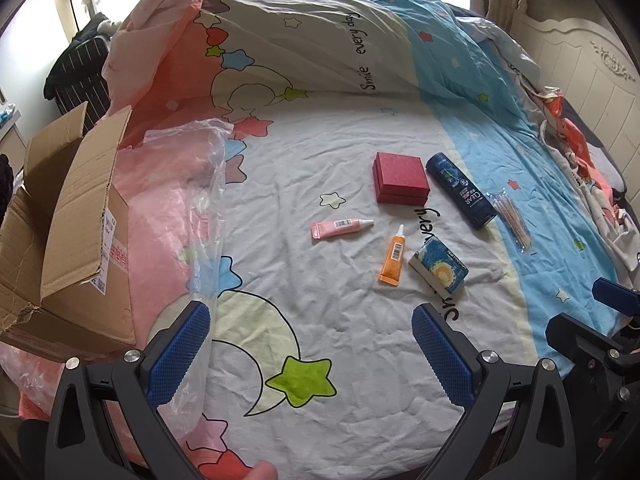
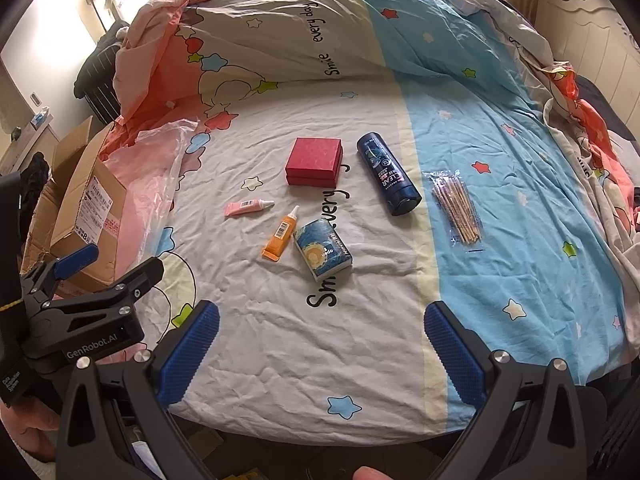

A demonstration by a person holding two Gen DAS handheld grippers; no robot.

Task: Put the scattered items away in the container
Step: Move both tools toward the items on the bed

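On the bed sheet lie a red box (image 1: 401, 178) (image 2: 314, 162), a dark blue shampoo bottle (image 1: 460, 190) (image 2: 388, 174), a pink tube (image 1: 342, 228) (image 2: 248, 207), an orange tube (image 1: 394, 256) (image 2: 281, 234), a starry-print tissue pack (image 1: 439, 270) (image 2: 323, 255) and a packet of wooden sticks (image 1: 513, 218) (image 2: 456, 210). An open cardboard box (image 1: 68, 236) (image 2: 84, 208) stands at the left. My left gripper (image 1: 310, 344) is open and empty, short of the items. My right gripper (image 2: 320, 344) is open and empty, also short of them.
A clear plastic bag (image 1: 192, 208) over pink fabric lies between the cardboard box and the items. A rumpled quilt (image 1: 304, 40) is heaped at the far side. A cream headboard (image 1: 592, 68) is at the right. The right gripper shows in the left wrist view (image 1: 600, 332).
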